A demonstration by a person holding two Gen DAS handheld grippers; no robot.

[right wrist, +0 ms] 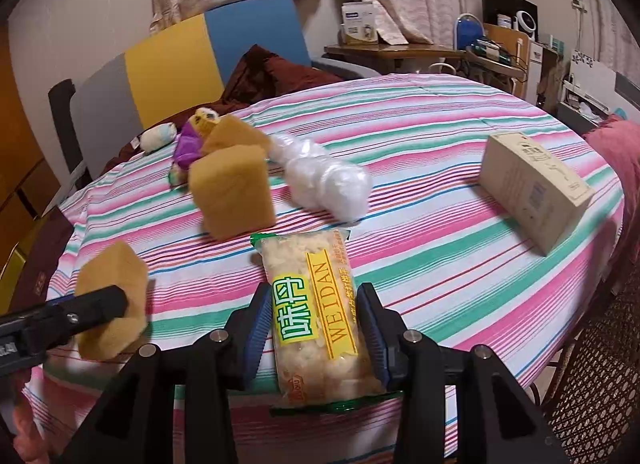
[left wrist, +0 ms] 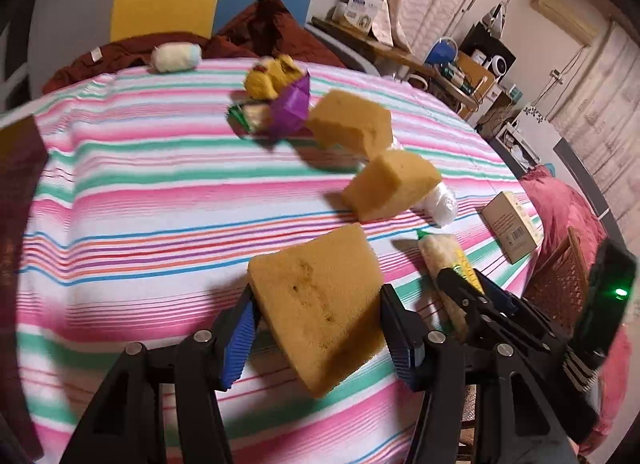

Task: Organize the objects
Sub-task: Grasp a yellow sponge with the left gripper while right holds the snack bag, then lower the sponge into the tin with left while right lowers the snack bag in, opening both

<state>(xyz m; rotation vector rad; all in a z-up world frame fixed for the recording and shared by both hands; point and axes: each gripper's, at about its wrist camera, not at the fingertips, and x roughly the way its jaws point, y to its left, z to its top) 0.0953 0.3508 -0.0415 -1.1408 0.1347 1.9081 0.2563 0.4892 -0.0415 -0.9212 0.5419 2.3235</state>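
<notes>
A round table in a pink, green and white striped cloth (left wrist: 160, 183) is filling the room. The left gripper (left wrist: 316, 324) is pinching a tan foam sponge block (left wrist: 320, 304), lifting it. The right gripper (right wrist: 314, 328) is squeezing a clear crinkly snack packet (right wrist: 316, 312). Just ahead, two more tan sponges (left wrist: 384, 187) are sitting close; the soft block could be slipping out.

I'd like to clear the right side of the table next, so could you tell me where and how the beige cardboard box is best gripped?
Grip the cardboard box across its two long side faces, near the middle, coming down from above. It lies flat on the striped tablecloth with its broad face up and nothing touching it, so both sides look reachable. Whether its narrower width fits the gripper opening cannot be judged here.
</notes>
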